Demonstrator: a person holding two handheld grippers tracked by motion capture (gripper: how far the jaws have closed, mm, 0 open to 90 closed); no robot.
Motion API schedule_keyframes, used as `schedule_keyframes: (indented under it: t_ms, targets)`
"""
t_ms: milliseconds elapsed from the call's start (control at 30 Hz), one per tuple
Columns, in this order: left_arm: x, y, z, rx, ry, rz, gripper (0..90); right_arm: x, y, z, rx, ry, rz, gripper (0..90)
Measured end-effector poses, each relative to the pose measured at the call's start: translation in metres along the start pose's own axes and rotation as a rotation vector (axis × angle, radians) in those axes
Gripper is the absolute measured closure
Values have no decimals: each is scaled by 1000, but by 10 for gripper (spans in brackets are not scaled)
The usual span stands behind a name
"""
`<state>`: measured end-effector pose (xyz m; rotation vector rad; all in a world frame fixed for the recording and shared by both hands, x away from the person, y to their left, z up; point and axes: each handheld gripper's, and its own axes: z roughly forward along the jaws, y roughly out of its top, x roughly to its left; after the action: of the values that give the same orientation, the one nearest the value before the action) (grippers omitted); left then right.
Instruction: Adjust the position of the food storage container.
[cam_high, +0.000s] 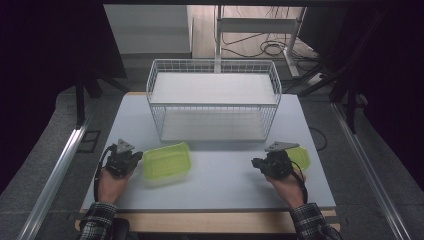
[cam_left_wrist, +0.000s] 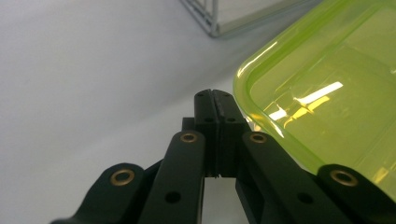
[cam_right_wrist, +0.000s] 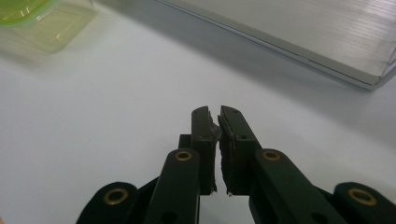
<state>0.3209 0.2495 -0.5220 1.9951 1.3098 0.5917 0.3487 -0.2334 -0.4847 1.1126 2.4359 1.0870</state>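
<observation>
A dim room surrounds a pale grey bench (cam_high: 220, 185), with cables trailing over the floor behind it. The left gripper (cam_high: 134, 159) has its jaws pressed flat together with nothing between them; its tip sits just beside the left rim of a yellow-green container (cam_high: 167, 161), and I cannot tell whether they touch. The right gripper (cam_high: 257, 163) points left across bare bench, its jaws all but closed with only a sliver of gap, holding nothing. Behind that hand lies a second green piece (cam_high: 301, 157), mostly hidden by the gripper's body. So there are two grippers, two green plastic items, and one white wire rack (cam_high: 214, 67) with two shelves. The rack stands at the far middle of the bench, just behind the container, well apart from both grippers.
</observation>
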Motion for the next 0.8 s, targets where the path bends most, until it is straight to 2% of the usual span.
schedule_keyframes:
  t_ms: [133,167,467,567,600,633,800]
  targets:
    - [-6,5,4,-6,-32,2,900,1,1,1,-2,3,0,836]
    - [-8,7,5,-5,-39,13,900,1,1,1,-1,4,-1,836]
    - [-37,15,10,-8,-128,46,899,6,2,4,5,14,-14,840]
    - [-43,17,10,-7,-139,56,899,9,2,6,10,19,-20,838]
    - [-49,18,9,-7,-150,69,900,10,1,6,13,20,-22,836]
    - [-49,18,9,-7,-150,69,899,10,1,6,13,20,-22,836]
    - [-67,22,9,-16,-185,92,899,14,0,8,21,27,-36,826]
